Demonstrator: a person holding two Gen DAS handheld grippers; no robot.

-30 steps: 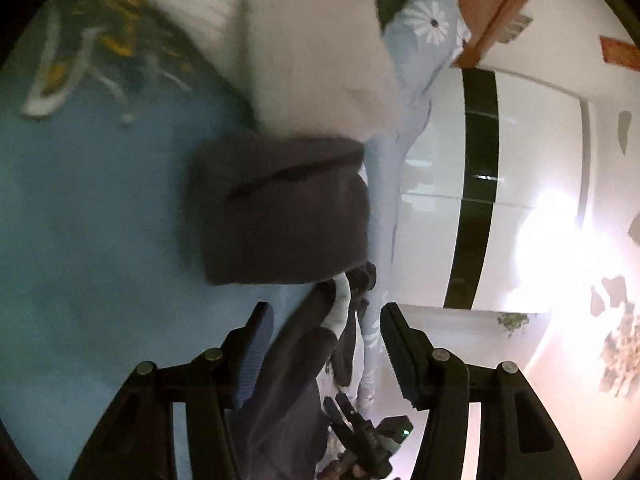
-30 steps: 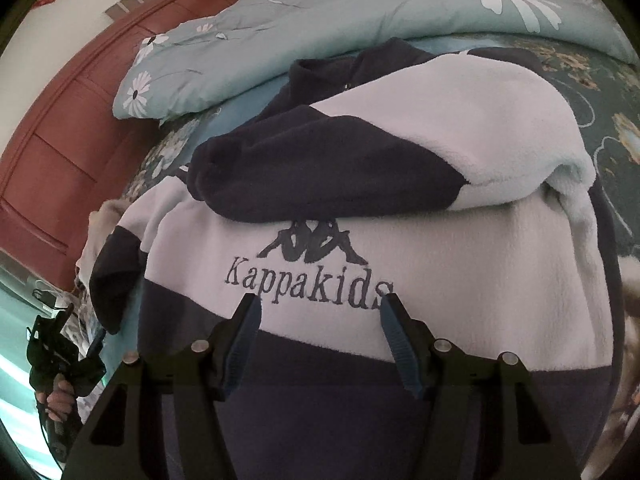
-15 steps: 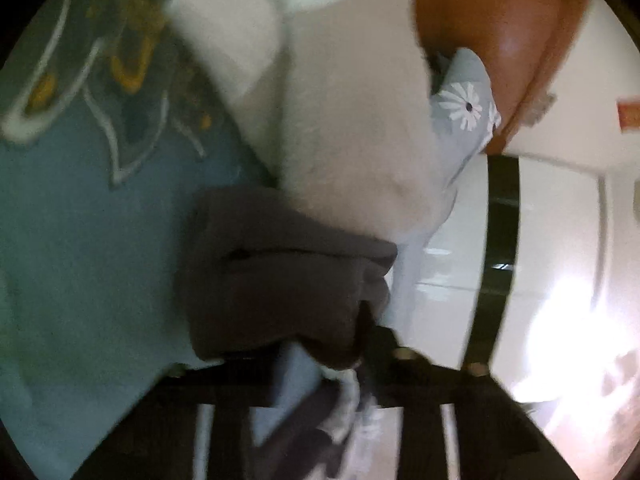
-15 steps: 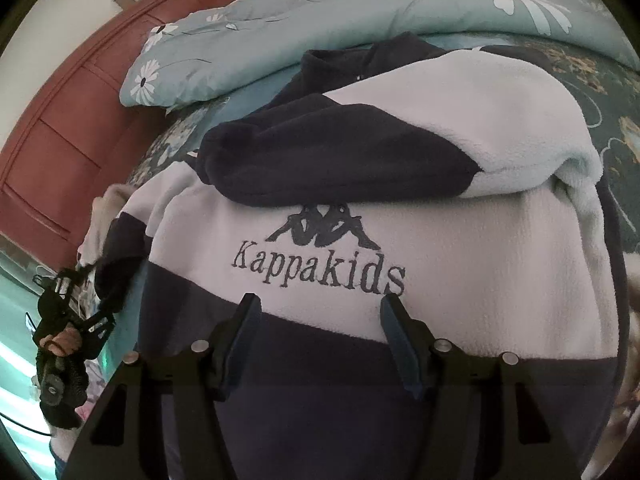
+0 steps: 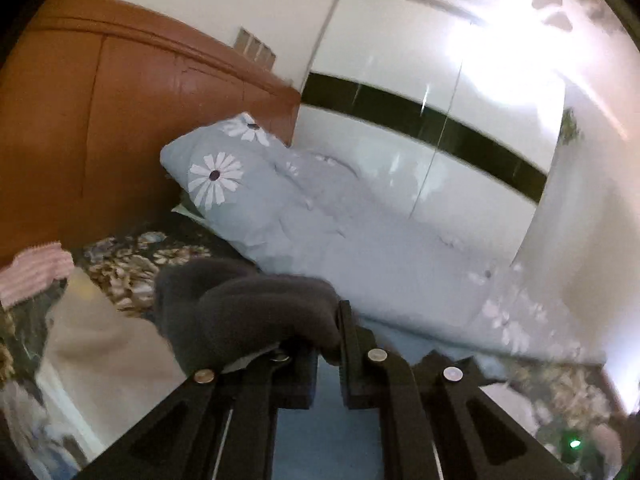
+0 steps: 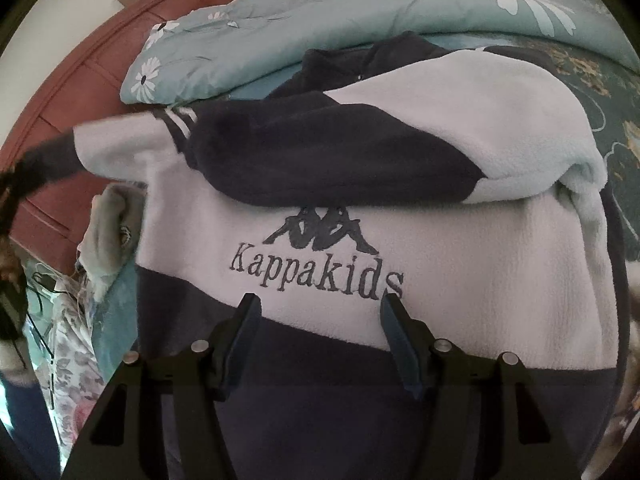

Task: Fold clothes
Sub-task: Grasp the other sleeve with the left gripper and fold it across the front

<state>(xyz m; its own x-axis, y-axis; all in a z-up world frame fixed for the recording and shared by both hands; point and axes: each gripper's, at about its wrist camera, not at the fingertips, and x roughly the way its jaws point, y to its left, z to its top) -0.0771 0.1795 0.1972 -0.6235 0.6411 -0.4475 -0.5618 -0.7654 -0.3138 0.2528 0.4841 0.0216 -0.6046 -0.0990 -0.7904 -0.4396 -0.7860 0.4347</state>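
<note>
A white and navy fleece sweatshirt (image 6: 460,248) with "Kappakids" on its chest lies on the bed. Its right sleeve (image 6: 360,160) is folded across the chest. My right gripper (image 6: 320,316) is open, just above the hem area, holding nothing. My left gripper (image 5: 326,344) is shut on the dark cuff (image 5: 248,308) of the other sleeve and holds it lifted. That sleeve (image 6: 116,144) shows raised and blurred at the left of the right wrist view.
A pale blue quilt with daisies (image 5: 320,220) (image 6: 320,28) lies along the far side of the bed. A brown wooden headboard (image 5: 100,128) stands behind. White wardrobe doors (image 5: 440,100) are beyond. Other clothes (image 5: 36,272) lie near the headboard.
My left gripper has closed on the dark sleeve cuff and swung it upward, turning from facing the bed to facing the room. The sleeve now rises at the sweatshirt's left. The right gripper stays put.
</note>
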